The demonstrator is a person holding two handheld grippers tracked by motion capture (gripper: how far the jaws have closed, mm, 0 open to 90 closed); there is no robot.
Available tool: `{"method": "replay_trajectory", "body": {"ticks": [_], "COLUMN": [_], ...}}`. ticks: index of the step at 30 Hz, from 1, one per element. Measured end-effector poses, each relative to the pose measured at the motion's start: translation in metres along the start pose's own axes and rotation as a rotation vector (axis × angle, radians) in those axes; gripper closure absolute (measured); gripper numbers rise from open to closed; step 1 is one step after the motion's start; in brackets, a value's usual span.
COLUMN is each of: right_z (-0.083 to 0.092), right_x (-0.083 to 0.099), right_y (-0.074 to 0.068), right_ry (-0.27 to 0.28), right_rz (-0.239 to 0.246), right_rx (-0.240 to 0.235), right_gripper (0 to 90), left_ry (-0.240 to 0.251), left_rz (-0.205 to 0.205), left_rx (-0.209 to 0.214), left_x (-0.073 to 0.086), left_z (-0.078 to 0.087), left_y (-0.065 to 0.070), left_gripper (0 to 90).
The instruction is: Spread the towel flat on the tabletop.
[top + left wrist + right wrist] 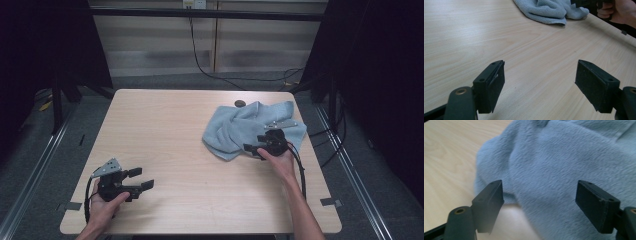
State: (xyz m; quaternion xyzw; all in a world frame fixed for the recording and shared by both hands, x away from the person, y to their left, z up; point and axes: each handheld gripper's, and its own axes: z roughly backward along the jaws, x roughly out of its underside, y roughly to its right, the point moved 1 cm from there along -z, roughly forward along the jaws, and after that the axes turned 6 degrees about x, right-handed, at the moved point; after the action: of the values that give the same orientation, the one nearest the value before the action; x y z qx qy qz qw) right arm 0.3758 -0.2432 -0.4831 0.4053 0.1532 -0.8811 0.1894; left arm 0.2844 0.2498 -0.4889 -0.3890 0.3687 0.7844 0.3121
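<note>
Clearly the work in hand is the light blue towel point(250, 127), which lies crumpled in a loose heap on the far right part of the wooden table point(175, 150). Its near edge sits directly ahead of the right gripper point(255, 148), and in the right gripper view the fleecy cloth point(564, 170) spreads between and beyond the two black jaws, which stand wide apart with nothing between them; a rounded fold sits just ahead of the left-hand jaw. The left gripper point(142, 180) rests low over bare wood, well apart from the cloth, jaws likewise spread and empty. From its own view the towel point(549, 10) lies far ahead of the fingertips, with the person's right hand point(621, 11) beside it.

By my reading this is the approach step: the right gripper is lined up on the cloth's near edge but has not yet taken hold. The next move calls for pushing the jaws onto a fold or corner and closing on a single layer, while the left gripper comes across to catch another edge.
</note>
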Motion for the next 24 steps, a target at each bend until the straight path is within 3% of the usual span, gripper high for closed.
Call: {"method": "replay_trajectory", "body": {"ticks": [2,4,8,10,11,13,15,17,18,24], "right_z": [-0.002,-0.012,-0.025,-0.033,-0.037,-0.038,-0.038,-0.037,-0.036,-0.035], "right_x": [-0.001,-0.003,0.0,0.005,0.008,0.007,0.006,0.007,0.007,0.012], "right_y": [0.002,0.009,0.008,0.006,0.002,-0.002,-0.007,-0.013,-0.014,-0.022], "right_ry": [0.0,-0.036,-0.087,-0.104,-0.108,-0.107,-0.109,-0.111,-0.097,-0.079], "right_rz": [0.001,-0.012,0.014,0.014,0.044,0.05,0.058,0.073,0.054,0.03], "right_rx": [0.008,0.022,0.051,0.048,0.071,0.108,0.099,0.09,0.066,0.014], "right_gripper": [21.1,15.8,16.4,22.8,24.9,35.9,52.4,61.5,67.9,72.6], "left_ry": [-0.002,-0.001,-0.016,-0.015,-0.019,-0.016,-0.013,-0.014,-0.017,-0.029], "left_rz": [0.0,0.004,0.005,0.006,0.003,0.006,0.006,0.004,0.006,0.007], "left_rx": [0.001,0.003,0.01,0.015,0.013,0.011,0.009,0.008,0.008,0.008], "left_x": [0.0,0.0,0.002,0.002,0.002,0.002,0.001,0.002,0.002,0.002], "left_z": [0.0,-0.001,-0.004,-0.004,-0.004,-0.004,-0.004,-0.004,-0.004,-0.007], "left_y": [0.0,0.0,0.0,0.001,0.0,0.0,0.0,0.0,0.0,-0.002], "left_gripper": [23.2,23.2,23.2,23.2,23.2,23.2,23.2,23.2,23.2,23.3]}}
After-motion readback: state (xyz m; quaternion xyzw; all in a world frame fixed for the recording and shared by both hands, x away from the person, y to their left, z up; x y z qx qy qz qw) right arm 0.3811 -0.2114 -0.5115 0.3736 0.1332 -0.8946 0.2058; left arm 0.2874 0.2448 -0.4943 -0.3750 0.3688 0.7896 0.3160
